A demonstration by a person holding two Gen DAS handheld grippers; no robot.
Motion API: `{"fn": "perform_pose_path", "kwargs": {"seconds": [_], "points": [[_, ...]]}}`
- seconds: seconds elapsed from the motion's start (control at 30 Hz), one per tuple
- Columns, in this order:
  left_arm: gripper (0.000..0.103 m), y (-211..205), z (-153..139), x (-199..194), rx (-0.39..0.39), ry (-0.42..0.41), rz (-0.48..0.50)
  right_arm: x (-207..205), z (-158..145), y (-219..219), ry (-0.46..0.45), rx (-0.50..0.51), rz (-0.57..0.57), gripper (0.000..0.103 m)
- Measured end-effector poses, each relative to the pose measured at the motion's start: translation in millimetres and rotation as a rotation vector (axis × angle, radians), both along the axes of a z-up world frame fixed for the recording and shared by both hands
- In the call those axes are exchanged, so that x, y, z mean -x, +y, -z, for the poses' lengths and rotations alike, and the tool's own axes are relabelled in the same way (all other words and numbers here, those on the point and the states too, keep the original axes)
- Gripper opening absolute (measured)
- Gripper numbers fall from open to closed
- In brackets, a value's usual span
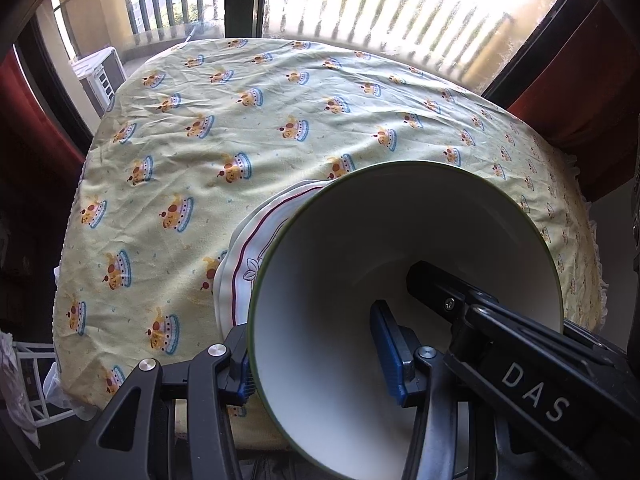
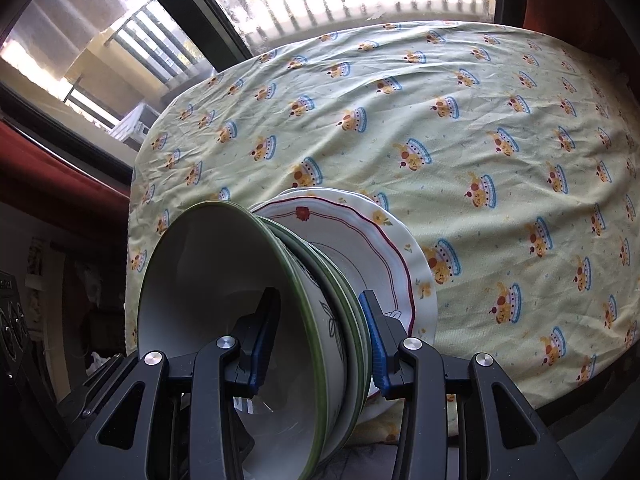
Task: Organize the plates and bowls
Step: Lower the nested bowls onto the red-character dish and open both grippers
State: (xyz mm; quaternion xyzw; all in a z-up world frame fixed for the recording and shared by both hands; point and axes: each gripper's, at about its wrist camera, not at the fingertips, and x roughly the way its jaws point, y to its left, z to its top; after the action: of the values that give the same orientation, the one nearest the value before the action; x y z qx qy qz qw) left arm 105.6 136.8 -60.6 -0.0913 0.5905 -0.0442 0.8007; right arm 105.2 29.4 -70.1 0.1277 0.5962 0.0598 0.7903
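The bowls (image 2: 240,320) and the plates (image 2: 372,248) under them crowd the near edge of the surface (image 2: 460,128). Beyond and right of them the cloth lies bare to the window (image 1: 400,12). The curtains (image 1: 572,96) close in the far corners.

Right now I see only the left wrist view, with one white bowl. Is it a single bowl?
Observer: No. The top bowl sits nested in lower bowls; at least two more green rims show under it.
Operator: How does the right claw hold it?
Observer: The right claw spans the stacked walls, one finger inside the top bowl, the other outside the lower bowls.
Operator: I see plates behind. Are they plain?
Observer: No, the plates carry red and yellow flowers on the rim.
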Motion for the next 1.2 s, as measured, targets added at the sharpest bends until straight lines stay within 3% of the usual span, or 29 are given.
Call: {"fn": "perform_pose_path", "kwargs": {"seconds": [0.4, 1.07, 1.2], "points": [[0.048, 15, 20, -13, 0.026, 0.063, 0.018, -10, 19, 18, 0.063, 0.029, 0.016, 0.044], [0.053, 4, 23, -13, -0.04, 0.017, 0.061, -18, 23, 17, 0.056, 0.068, -0.016, 0.044], [0.056, 0, 24, -5, -0.043, 0.01, 0.083, -9, 27, 17, 0.071, 0.057, -0.002, 0.053]]}}
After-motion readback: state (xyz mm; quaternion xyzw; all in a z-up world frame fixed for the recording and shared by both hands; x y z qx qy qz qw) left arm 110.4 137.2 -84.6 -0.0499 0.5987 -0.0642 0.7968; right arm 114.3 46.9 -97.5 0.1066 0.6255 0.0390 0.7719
